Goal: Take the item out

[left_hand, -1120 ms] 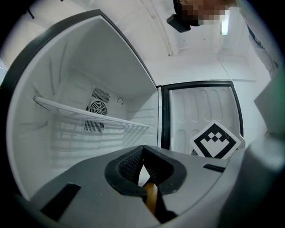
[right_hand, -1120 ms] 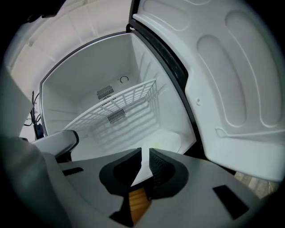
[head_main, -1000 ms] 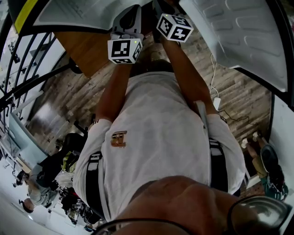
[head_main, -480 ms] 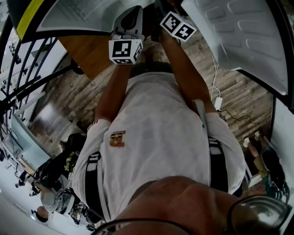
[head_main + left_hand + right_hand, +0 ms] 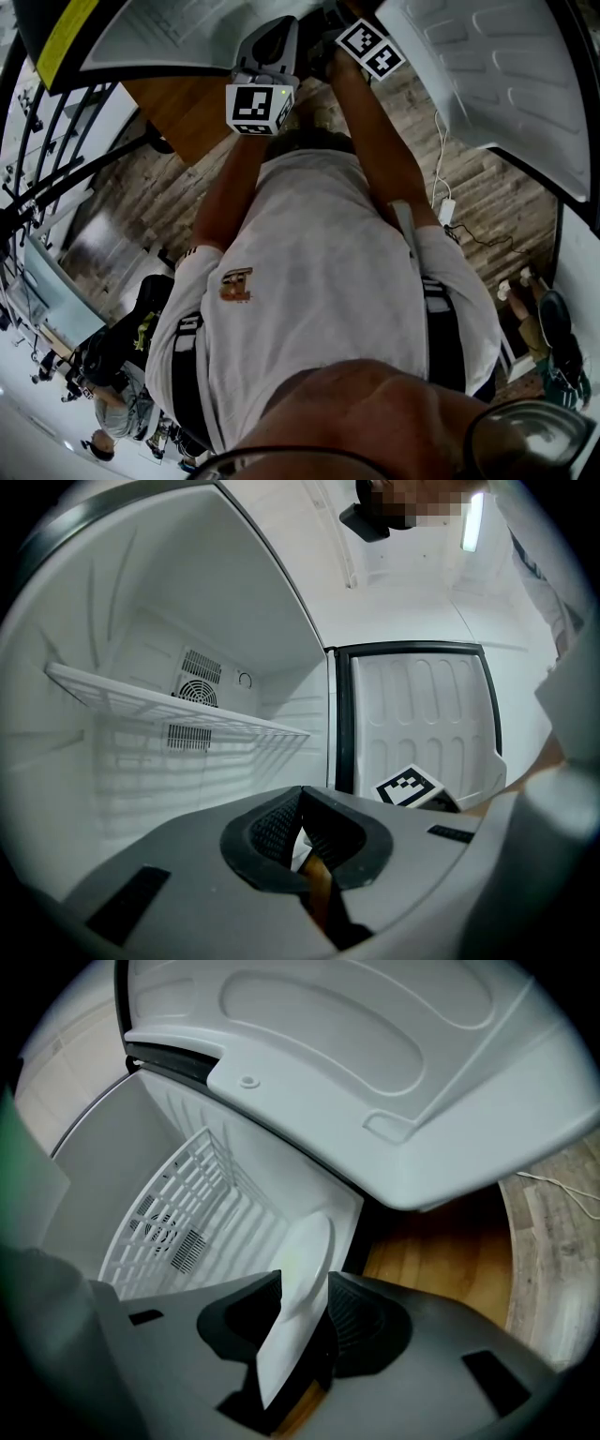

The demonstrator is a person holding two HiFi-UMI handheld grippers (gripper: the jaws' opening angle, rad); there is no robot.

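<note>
Your right claw (image 5: 305, 1286) is opening around the thin white plate (image 5: 305, 1241), which is standing on edge between its jaws at the mouth of the open fridge (image 5: 98, 1162). One pad is standing clear of it. I cannot tell what is carrying the plate, so be checking that it is supported before drawing straight back. Your left claw (image 5: 300, 803) is sitting clenched, apparently holding nothing.

The fridge (image 5: 141, 621) was white inside, and its wire shelf (image 5: 187, 714) was white too. The plate (image 5: 295, 1307) was plain white. The left tool (image 5: 299, 799) was grey with black ribbed pads; its cube (image 5: 258, 106) carried black-and-white square markers. The floor (image 5: 441, 1260) was brown wood. The shirt (image 5: 319, 281) was white with a small orange logo (image 5: 236, 283).
</note>
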